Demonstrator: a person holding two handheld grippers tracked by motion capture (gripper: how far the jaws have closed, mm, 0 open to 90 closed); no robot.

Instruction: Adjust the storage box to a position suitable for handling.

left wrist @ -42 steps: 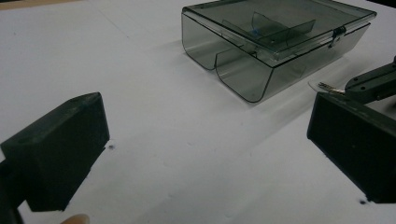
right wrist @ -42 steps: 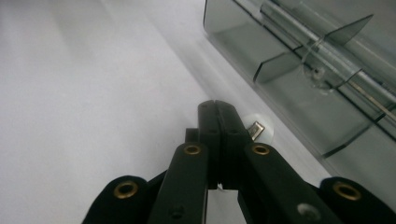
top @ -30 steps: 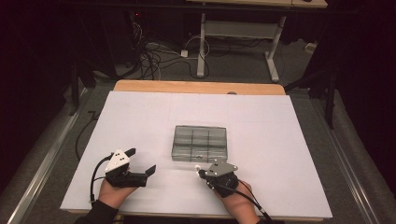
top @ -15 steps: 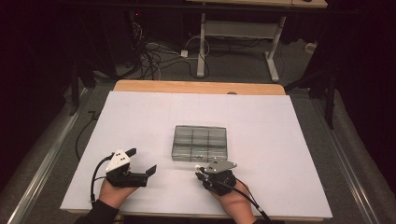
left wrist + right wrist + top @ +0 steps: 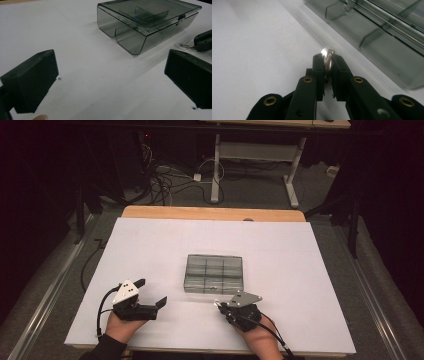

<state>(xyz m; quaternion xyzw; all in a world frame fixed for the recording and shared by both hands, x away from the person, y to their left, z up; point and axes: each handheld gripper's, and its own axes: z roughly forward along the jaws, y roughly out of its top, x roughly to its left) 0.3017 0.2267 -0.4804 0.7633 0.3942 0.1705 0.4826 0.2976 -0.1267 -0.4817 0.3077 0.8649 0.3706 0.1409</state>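
Observation:
A smoky clear compartment box (image 5: 214, 272) (image 5: 150, 22) (image 5: 387, 37) lies closed in the middle of the white table. My right gripper (image 5: 218, 304) (image 5: 327, 58) sits just in front of the box's near edge. Its jaws have just been closing a little further and are shut on a small shiny metal piece (image 5: 327, 53) (image 5: 185, 45), which sticks out past the tips. My left gripper (image 5: 151, 291) (image 5: 110, 75) rests low at the front left, open wide, with nothing but bare table between its jaws. The right gripper's tip (image 5: 203, 42) shows at the far right of the left gripper view.
The white table top (image 5: 300, 260) has a wooden strip (image 5: 210, 213) along its far edge. Behind it are cables (image 5: 165, 175) on the floor and a desk frame (image 5: 255, 155). A dark drop runs along both sides of the table.
The right gripper has shifted and turned slightly at the box's front edge. The left gripper has stayed where it was.

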